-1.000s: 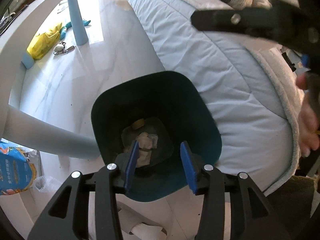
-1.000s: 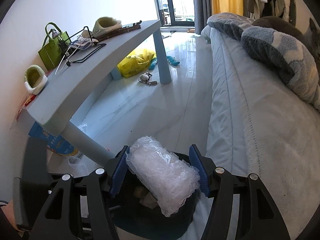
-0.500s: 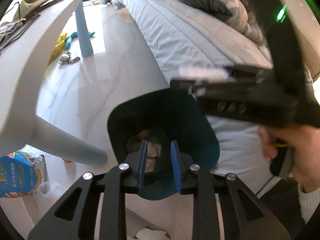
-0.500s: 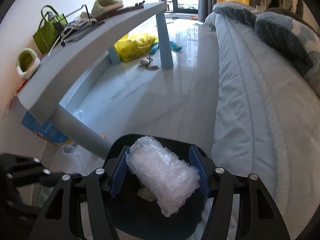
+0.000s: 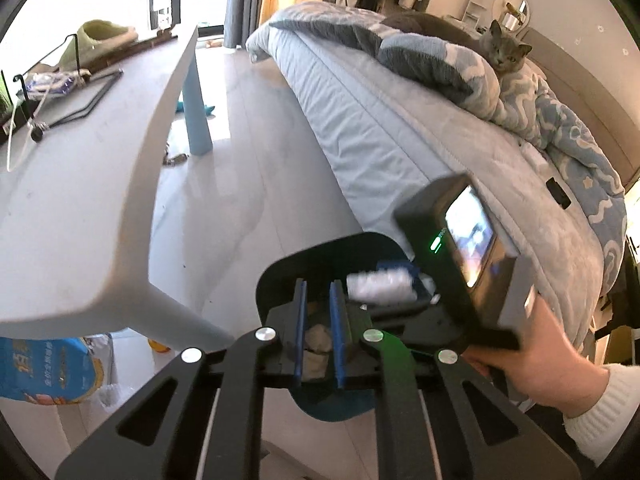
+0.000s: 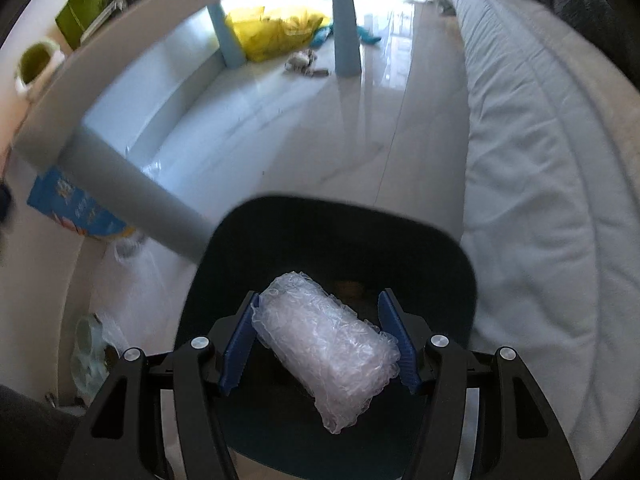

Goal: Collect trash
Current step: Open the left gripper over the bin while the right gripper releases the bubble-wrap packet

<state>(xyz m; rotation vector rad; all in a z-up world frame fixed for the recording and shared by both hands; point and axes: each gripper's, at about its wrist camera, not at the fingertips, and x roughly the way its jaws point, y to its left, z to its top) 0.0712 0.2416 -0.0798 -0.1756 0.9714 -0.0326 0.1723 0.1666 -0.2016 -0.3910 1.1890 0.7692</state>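
My left wrist view alone takes in the table (image 5: 80, 184) top at the left of the frame, pale grey and smooth, with a black wire rack on it, and at the upper right a grey cat (image 5: 505, 46) lying on the blue patterned blanket of the bed (image 5: 384, 128). My left claw (image 5: 319, 334) at the lower centre has just been closing; its blue pads stand nearly together with nothing between them, above the crumpled paper lying in the bin (image 5: 280, 276). To the right of that, my right hand (image 5: 548, 360) grips the other tool, partly blurred.

My right wrist view alone shows the green bag at the upper left, the yellow plastic bag (image 6: 276, 30) on the glossy floor, and the bin (image 6: 440, 256) from above: dark teal, smooth-walled, rounded-square. In the lower centre my right claw (image 6: 320, 344) is clamped on the bubble wrap roll (image 6: 324, 348), a clear, crinkly, stubby cylinder lying slantwise between the ribbed blue pads, held over the bin's mouth.
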